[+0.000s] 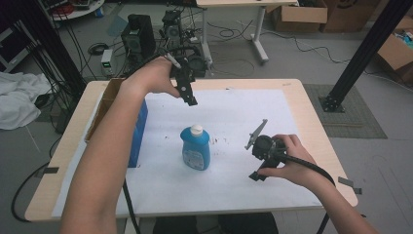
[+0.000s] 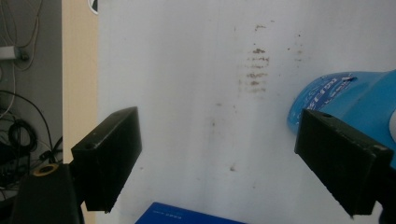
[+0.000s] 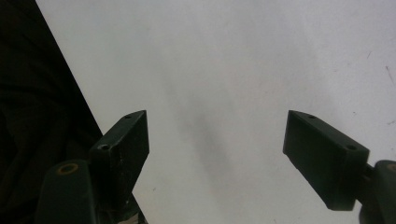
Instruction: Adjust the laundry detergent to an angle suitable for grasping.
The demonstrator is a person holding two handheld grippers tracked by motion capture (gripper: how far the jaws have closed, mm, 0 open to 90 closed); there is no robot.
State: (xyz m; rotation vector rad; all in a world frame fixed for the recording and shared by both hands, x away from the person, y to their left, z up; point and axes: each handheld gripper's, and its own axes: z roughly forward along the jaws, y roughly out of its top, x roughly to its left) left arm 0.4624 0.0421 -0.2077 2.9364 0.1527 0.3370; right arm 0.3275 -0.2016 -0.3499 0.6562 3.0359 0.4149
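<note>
- And here's the blue bottle, white cap on top, standing upright in the middle of the white sheet that covers the wooden table.
- Left gripper hangs above the far part of the sheet, beyond the bottle and a touch to its left, well apart from it, jaws pointing down and toward the person.
- Look along the left gripper in its own view: both black jaws stand wide apart, only stained paper between them, gripping nothing.
- In that same view the blue bottle sits at the right edge, behind the right-hand jaw, not between the two.
- A blue box stands at the left edge of the sheet, beside a brown cardboard box; its blue corner pokes in at the bottom of the left gripper view.
- Right gripper is held low over the sheet to the right of the bottle, near it but not touching, the person's hand wrapped around its body.
- Right gripper view: the right gripper has its jaws spread too, bare white paper between them.
- Dark smudges dot the sheet just right of the bottle.
</note>
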